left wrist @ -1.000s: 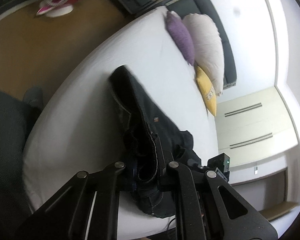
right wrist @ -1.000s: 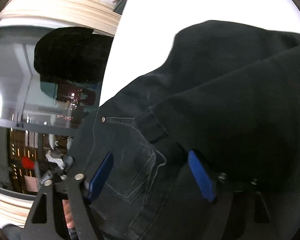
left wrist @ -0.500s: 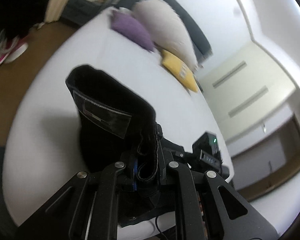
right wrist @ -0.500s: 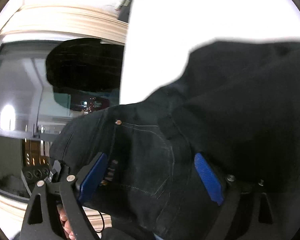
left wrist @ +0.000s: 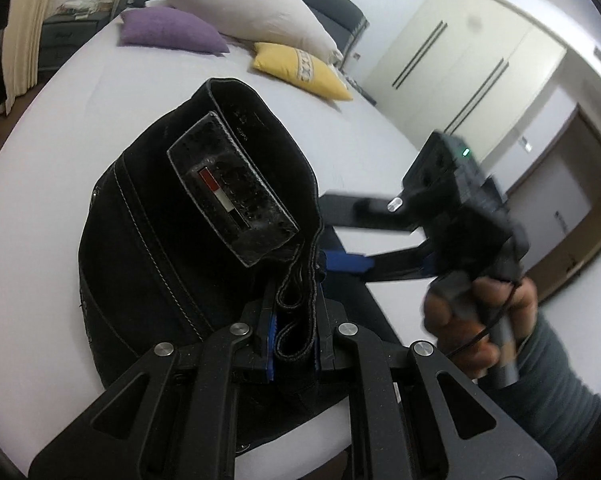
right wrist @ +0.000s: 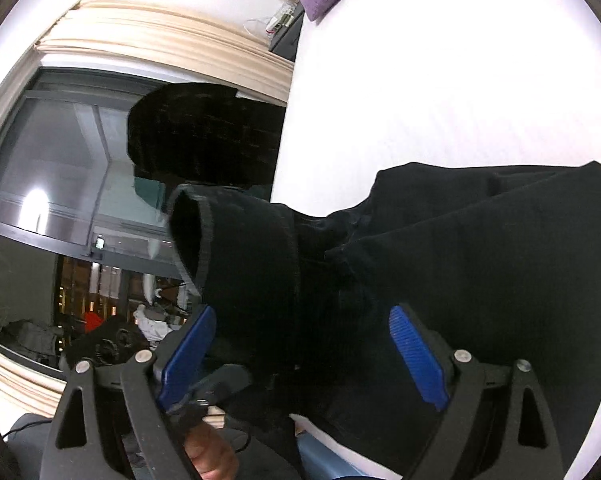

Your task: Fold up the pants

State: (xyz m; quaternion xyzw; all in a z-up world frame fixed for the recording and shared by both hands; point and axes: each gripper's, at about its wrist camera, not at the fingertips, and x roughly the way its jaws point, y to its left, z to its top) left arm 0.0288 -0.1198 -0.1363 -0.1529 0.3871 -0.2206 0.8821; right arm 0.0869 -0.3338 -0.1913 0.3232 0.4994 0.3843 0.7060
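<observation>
The pants [left wrist: 148, 240] are black denim, heavy and stiff, with pale stitching running along the seams and a worn leather patch [left wrist: 232, 196] carrying a red and white stripe on the waistband. They are lying bunched near the foot of the bed [left wrist: 60, 120], whose sheet is smooth and white, and the waistband is standing up in a rounded hoop. The left gripper [left wrist: 294, 344] is pinching a doubled fold of that thick waistband, its jaws narrow around the cloth. The right gripper [right wrist: 300, 356] is hanging just over the dark cloth with its jaws wide, ribbed blue pads facing each other, nothing pressed between them. Plump white, purple and yellow pillows [left wrist: 252, 20] are sitting at the head.
</observation>
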